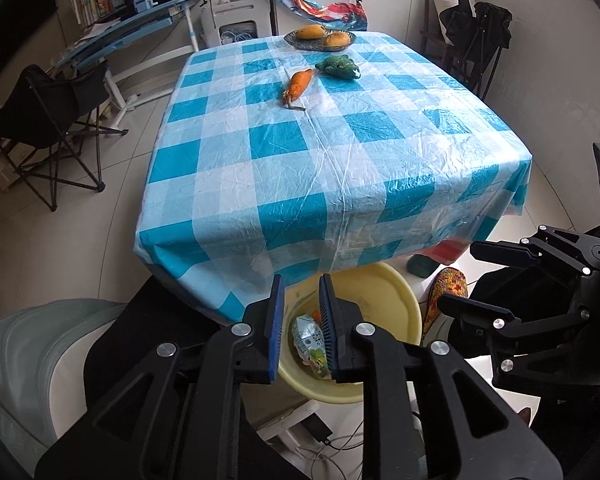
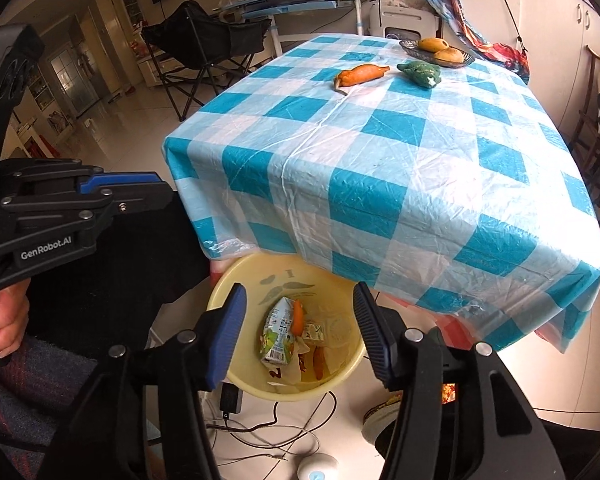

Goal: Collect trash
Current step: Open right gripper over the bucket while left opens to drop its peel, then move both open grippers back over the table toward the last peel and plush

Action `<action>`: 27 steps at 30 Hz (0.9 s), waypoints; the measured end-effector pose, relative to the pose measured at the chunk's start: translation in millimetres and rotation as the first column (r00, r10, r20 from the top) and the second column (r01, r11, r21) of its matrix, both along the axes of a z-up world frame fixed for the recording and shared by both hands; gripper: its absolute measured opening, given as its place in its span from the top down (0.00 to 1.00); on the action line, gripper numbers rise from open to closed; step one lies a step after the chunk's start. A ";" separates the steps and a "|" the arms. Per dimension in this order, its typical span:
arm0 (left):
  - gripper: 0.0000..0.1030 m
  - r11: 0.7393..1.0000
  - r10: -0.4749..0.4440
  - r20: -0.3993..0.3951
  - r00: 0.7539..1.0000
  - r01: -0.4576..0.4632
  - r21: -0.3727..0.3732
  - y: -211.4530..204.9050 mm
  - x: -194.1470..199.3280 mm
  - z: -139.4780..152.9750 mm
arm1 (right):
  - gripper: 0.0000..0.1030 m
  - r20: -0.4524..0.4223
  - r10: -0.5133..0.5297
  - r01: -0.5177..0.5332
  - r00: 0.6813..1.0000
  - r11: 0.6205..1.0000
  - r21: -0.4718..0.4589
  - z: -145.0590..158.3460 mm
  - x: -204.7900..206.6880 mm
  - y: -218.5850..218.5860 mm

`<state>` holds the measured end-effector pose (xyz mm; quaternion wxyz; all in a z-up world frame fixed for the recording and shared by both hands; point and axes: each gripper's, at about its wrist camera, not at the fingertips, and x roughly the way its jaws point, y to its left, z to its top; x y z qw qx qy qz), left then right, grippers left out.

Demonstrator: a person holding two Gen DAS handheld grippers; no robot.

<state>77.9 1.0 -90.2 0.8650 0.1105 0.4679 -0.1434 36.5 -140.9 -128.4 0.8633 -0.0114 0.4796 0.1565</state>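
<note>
low in both frames, under the table's near edge, sits a round pale-yellow plastic basin (image 2: 342, 376) on glossy white floor tiles. its smooth inner wall carries a faded grey leaf print. inside lies the collected trash: a crumpled drink carton (image 2: 276, 334) with green and white print, a smaller flattened carton beside it, orange peel strips (image 2: 299, 316), and torn paper scraps.

left gripper (image 1: 302, 292), lower centre of the left wrist view: black jointed arms, ribbed blue pads, jaws a narrow gap apart, nothing between them. it hangs above the basin's rim; the carton shows through the gap.

right gripper (image 2: 300, 304), lower centre of the right wrist view: same build, jaws spread about halfway, empty, framing the basin's contents from above. no pad touches anything.

left edge of the right wrist view: the other gripper seen side-on, a bare hand (image 2: 2, 328) wrapped round its handle, dark sleeve beside it.

table (image 1: 204, 240), middle of both frames: covered by a crinkled, shiny plastic cloth in blue-and-white checks, creased along fold lines, draping over the edges. at its far end: an orange carrot-shaped piece (image 1: 298, 84) with a stubby stem, a knobbly green vegetable (image 1: 337, 67) just beside it, and a dark shallow oval dish (image 1: 300, 42) holding yellow-orange fruit.

floor beneath the basin: thin tangled cables, a black power adapter (image 2: 230, 398).
</note>
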 end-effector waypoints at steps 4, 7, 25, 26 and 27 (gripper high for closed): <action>0.64 1.000 0.017 0.046 0.999 -0.017 0.010 1.0 -1.6 8.9 | 0.34 0.012 -0.017 0.018 1.000 0.999 -0.050 -0.9 0.3 0.3; 0.57 0.999 0.028 0.075 0.997 -0.029 0.018 2.2 -3.8 13.7 | 0.27 0.021 -0.025 0.027 0.999 0.996 -0.081 -1.7 0.1 -0.3; 0.40 0.997 0.073 0.143 0.987 -0.076 0.017 13.3 -8.0 28.3 | 0.18 0.041 -0.079 0.084 0.996 0.987 -0.136 -1.8 1.0 -5.4; 0.40 0.997 0.075 0.144 0.987 -0.078 0.016 14.0 -8.0 28.7 | 0.18 0.042 -0.081 0.087 0.996 0.987 -0.137 -1.7 0.9 -5.7; 0.40 0.997 0.077 0.145 0.987 -0.079 0.014 14.7 -8.1 29.2 | 0.17 0.043 -0.084 0.089 0.996 0.986 -0.138 -1.6 1.0 -5.9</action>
